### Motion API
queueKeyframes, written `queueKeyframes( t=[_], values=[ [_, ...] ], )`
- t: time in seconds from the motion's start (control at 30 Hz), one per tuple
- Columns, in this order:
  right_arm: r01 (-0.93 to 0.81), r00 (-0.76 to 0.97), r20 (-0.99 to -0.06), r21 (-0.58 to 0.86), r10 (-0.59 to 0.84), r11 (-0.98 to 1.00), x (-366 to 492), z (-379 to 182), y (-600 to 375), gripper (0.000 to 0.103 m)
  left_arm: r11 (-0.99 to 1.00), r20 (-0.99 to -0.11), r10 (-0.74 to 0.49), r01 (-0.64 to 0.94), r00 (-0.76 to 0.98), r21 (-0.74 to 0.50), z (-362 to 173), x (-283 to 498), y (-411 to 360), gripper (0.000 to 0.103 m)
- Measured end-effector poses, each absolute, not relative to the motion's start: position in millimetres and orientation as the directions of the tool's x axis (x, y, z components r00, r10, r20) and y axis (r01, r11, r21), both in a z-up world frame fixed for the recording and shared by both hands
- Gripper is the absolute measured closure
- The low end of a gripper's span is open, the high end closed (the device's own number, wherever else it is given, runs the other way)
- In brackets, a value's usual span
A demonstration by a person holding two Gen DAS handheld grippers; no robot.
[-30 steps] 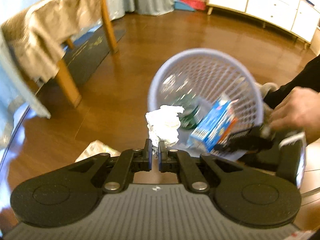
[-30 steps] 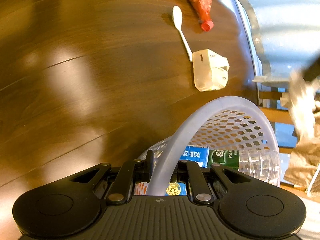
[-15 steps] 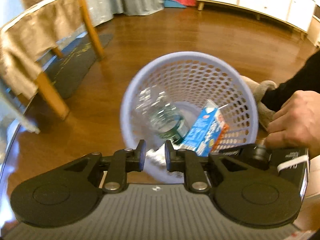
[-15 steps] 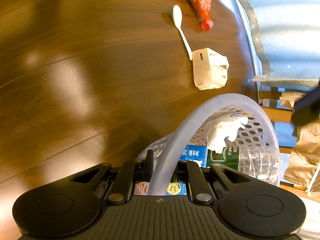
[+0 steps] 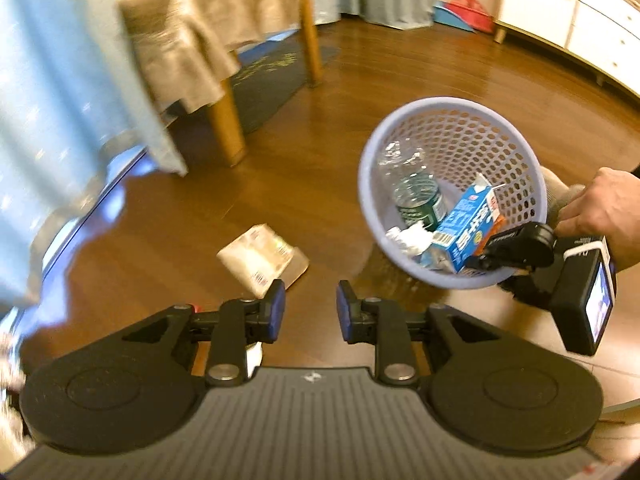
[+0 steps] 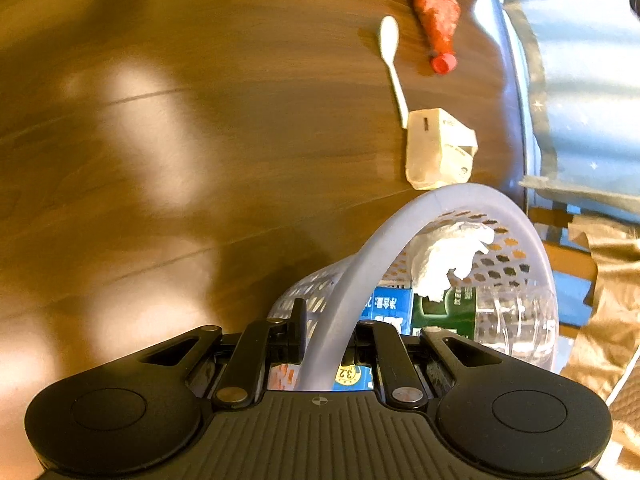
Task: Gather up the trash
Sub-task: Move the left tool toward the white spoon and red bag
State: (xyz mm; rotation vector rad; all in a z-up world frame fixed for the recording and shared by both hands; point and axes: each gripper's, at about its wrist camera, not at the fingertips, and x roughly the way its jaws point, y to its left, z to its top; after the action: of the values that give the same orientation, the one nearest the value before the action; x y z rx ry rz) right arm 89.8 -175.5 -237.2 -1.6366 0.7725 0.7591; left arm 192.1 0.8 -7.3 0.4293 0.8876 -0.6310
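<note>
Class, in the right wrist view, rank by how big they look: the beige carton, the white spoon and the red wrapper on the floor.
1. Beige carton.
2 and 3. Red wrapper and white spoon: similar length, both farther away, so unranked.

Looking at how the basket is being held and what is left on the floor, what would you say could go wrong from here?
1. The right gripper pinches only the rim of the tilted basket; the blue carton and tissue near the low edge could spill, or the rim could slip.
2. The left gripper, jaws opening and empty, faces the flattened beige carton, which may slide rather than lift.
3. The thin white spoon lies flat, hard to pinch.
</note>
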Motion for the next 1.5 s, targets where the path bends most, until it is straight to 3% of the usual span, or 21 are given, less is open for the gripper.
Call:
queueKeyframes(
  t=[0.4, 0.9, 1.17, 1.5],
  values=[
    [-0.816, 0.519, -0.836, -0.546, -0.177, 0.188, 122, -209, -192, 0.093, 0.824, -0.790, -0.302, 0.563, 0.533, 0.066, 15, 195, 21, 0.078],
    [-0.764, 0.621, -0.755, -0.643, -0.213, 0.050, 105, -234, -197, 0.093, 0.819, -0.829, -0.258, 0.567, 0.496, 0.085, 3, 193, 31, 0.077],
    [-0.746, 0.623, -0.738, -0.661, -0.259, 0.089, 138, -240, -198, 0.093, 0.784, -0.840, -0.285, 0.617, 0.462, 0.073, -25, 207, 65, 0.077],
    [-0.768, 0.625, -0.743, -0.640, -0.241, -0.020, 188, -241, -208, 0.093, 0.812, -0.848, -0.241, 0.577, 0.472, 0.090, -67, 223, 87, 0.075]
  ],
)
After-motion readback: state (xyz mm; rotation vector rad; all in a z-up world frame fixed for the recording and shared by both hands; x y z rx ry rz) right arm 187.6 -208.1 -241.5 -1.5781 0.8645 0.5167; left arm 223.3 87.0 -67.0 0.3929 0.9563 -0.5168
